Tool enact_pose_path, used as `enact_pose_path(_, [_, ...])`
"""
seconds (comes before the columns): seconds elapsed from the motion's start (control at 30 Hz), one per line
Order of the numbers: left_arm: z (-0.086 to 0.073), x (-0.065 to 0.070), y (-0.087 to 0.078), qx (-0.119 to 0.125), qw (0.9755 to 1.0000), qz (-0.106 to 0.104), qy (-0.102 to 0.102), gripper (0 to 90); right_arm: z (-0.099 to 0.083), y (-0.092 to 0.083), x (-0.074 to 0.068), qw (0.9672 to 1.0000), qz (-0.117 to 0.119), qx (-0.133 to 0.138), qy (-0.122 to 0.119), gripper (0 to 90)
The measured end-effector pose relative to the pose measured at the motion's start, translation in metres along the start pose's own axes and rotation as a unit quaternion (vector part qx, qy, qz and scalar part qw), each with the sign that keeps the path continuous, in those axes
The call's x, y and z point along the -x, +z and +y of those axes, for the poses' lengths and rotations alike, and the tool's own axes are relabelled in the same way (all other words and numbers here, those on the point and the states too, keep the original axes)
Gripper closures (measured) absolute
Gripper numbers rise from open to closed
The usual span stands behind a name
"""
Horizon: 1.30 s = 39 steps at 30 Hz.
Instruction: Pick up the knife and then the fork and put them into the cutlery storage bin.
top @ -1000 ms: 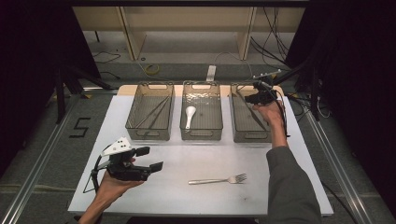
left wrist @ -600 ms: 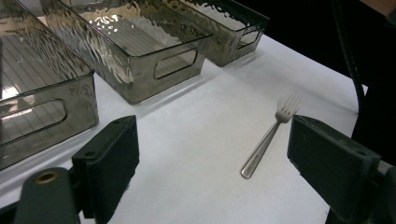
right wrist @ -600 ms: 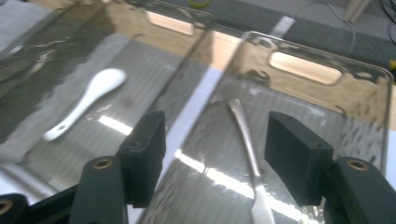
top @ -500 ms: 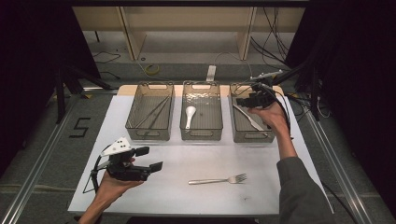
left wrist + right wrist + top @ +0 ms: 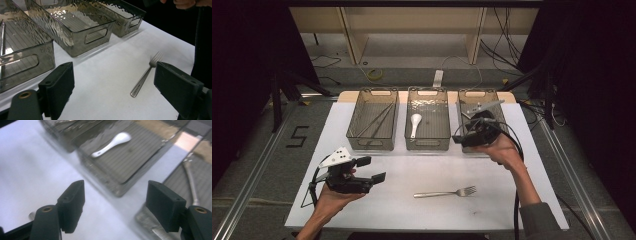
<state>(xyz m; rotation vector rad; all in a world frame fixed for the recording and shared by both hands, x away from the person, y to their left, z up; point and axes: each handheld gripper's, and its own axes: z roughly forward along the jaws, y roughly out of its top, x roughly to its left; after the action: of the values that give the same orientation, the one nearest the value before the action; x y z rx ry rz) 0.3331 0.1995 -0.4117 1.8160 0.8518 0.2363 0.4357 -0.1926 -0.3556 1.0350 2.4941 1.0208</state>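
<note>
While both hands hover over the white surface, the scene reads from the near edge outward:

Left claw: held low over the near left part of the surface in the person's left hand, a grey three-cornered plate on top; its black jaws stand wide apart with nothing between them, pointing toward the right. In the left gripper view only bare surface lies between the two pads.

Silver metal fork: lying flat on the surface, near the front and right of the middle, tines toward the right, handle toward the left. It is apart from both claws and outside every bin. The left gripper view shows it just ahead of the right-hand jaw, untouched.

Right claw: carried by the right hand above the near end of the right-hand bin, pointing left. Its jaws have just been opening and stand released, holding nothing.

Right clear smoked plastic bin: a metal utensil handle lies inside.

Middle clear smoked plastic bin: holds a white ceramic soup spoon, bowl toward the far end.

Left clear smoked plastic bin: thin metal sticks lie slantwise inside; what they are is hard to tell.
</note>
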Motion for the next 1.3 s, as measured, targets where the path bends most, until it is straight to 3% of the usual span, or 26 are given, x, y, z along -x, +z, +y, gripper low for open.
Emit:
enact_pose_path(0.3, [0.0,-0.001,-0.002,0.012,0.9999,0.003,0.0,16.3,-0.036,0.011,-0.033,0.9989,0.032,-0.029,-0.017,31.7])
enact_pose_path(0.57, [0.0,0.0,-0.003,0.016,0.9998,0.005,0.005,16.3,-0.049,0.021,-0.054,0.9958,0.043,-0.065,-0.049,31.9])
enact_pose_path(0.77, [0.0,0.001,-0.003,0.018,0.9998,0.004,0.006,16.3,-0.057,0.03,-0.06,0.9934,0.053,-0.083,-0.059,33.1])
enact_pose_path(0.8, [0.0,0.001,-0.003,0.018,0.9998,0.005,0.007,16.3,-0.057,0.03,-0.062,0.9933,0.052,-0.09,-0.051,33.1])
enact_pose_path(1.1, [0.0,0.001,-0.003,0.018,0.9998,0.004,0.011,16.3,-0.063,0.04,-0.071,0.9892,0.057,-0.111,-0.076,35.8])
enact_pose_path(1.3, [0.0,0.002,-0.003,0.018,0.9998,0.004,0.011,16.3,-0.065,0.045,-0.078,0.9861,0.065,-0.134,-0.075,40.1])
